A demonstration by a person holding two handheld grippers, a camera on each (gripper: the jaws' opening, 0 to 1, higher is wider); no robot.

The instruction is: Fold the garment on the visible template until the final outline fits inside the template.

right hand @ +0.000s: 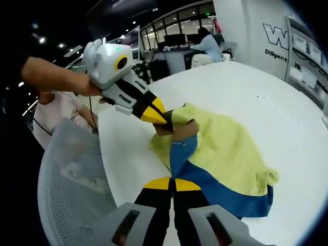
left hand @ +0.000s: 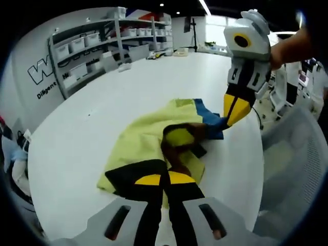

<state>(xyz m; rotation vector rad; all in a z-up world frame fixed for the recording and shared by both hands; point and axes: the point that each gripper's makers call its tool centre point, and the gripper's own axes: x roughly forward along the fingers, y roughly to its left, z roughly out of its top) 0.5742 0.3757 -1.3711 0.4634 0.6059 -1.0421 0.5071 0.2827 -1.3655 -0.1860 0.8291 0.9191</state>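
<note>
While both tilt down over the table [left hand: 102,128], each hand-held gripper [left hand: 163,180] [right hand: 173,185] pinches the garment [left hand: 154,138].

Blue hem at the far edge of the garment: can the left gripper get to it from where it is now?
Probably not right away. The left gripper looks shut on the yellow garment at its near edge, and the right gripper already pinches the blue hem.
</note>
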